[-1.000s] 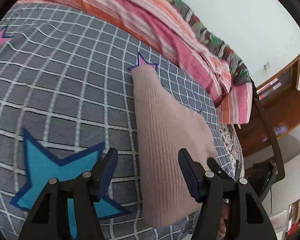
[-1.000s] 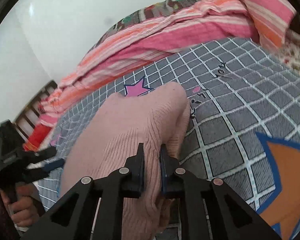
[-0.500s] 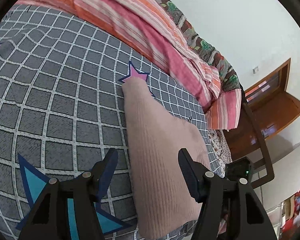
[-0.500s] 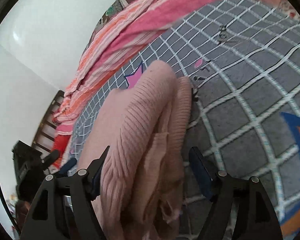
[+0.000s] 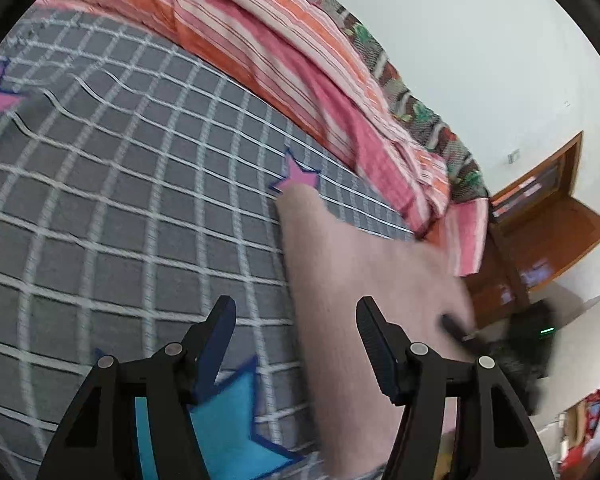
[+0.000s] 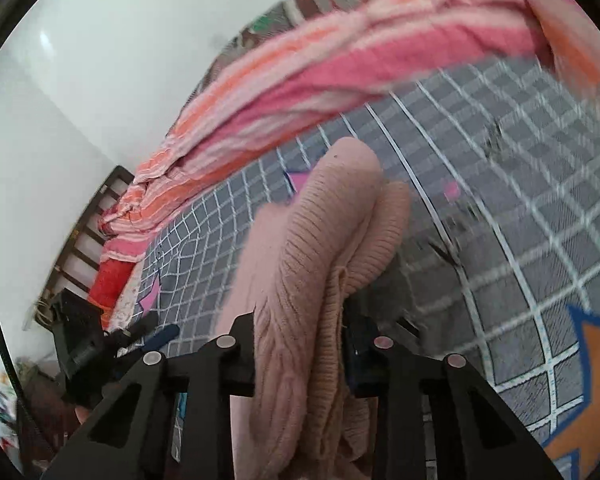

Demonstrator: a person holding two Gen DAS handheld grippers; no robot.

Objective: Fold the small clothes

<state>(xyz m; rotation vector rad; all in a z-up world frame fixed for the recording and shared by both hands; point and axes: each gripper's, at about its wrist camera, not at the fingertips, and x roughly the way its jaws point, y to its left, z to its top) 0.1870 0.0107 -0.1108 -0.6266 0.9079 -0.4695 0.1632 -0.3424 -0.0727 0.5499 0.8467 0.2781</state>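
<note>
Our right hand-held gripper [image 6: 300, 344] has just been closing and clamps the bunched near edge of the pink ribbed knit garment [image 6: 320, 248] – our left hand-held gripper [image 5: 294, 336] gapes empty over open grey checked bedsheet [image 5: 140, 200] beside its long edge.

The left tongs [image 5: 296, 332] are built of matte black plastic: two triangular open-frame arms, each pierced by a cut-out window, are ended in flat fingers [image 5: 374, 340] faced with ribbed dark-blue pads. Round silver screws are set at the pivots just behind the fingers. The right tongs [image 6: 300, 340] are made alike, with four silver screws spaced across the black frame and blue padding seen inside the fingers.
</note>
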